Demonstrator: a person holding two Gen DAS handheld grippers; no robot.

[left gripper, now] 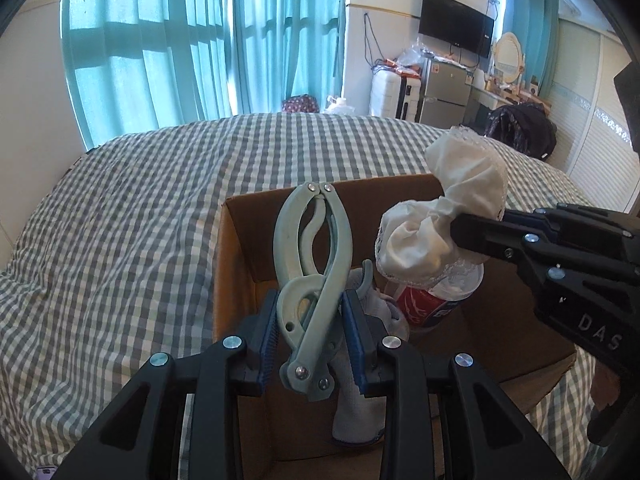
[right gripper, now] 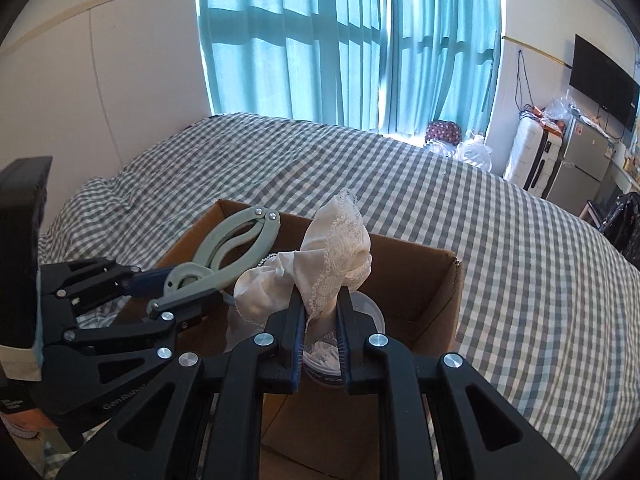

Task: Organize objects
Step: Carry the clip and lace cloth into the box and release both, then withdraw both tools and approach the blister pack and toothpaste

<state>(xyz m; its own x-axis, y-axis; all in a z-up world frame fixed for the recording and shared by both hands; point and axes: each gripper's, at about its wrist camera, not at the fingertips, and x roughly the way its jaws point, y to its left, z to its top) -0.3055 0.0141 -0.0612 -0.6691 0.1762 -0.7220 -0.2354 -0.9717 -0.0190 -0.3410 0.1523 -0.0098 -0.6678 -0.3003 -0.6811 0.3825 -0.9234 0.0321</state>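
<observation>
My left gripper [left gripper: 312, 320] is shut on a grey-green folding plastic hanger [left gripper: 316, 248], held upright over an open cardboard box [left gripper: 240, 216] on the bed. The hanger also shows in the right wrist view [right gripper: 224, 248], where the left gripper [right gripper: 160, 284] comes in from the left. My right gripper [right gripper: 320, 320] is shut on a white lace-trimmed cloth [right gripper: 336, 248], held above the box [right gripper: 440, 280]. In the left wrist view the cloth [left gripper: 440, 224] and right gripper [left gripper: 464, 236] come in from the right. Inside the box lie a plastic cup with a red label [left gripper: 428, 300] and white socks [left gripper: 356, 408].
The box stands on a bed with a green-and-white checked sheet [left gripper: 140, 220]. Teal curtains [left gripper: 180, 40] hang behind. A white suitcase [left gripper: 392, 94], a small fridge [left gripper: 446, 88], a wall TV [left gripper: 456, 24] and a dark bag [left gripper: 520, 128] stand at the far right.
</observation>
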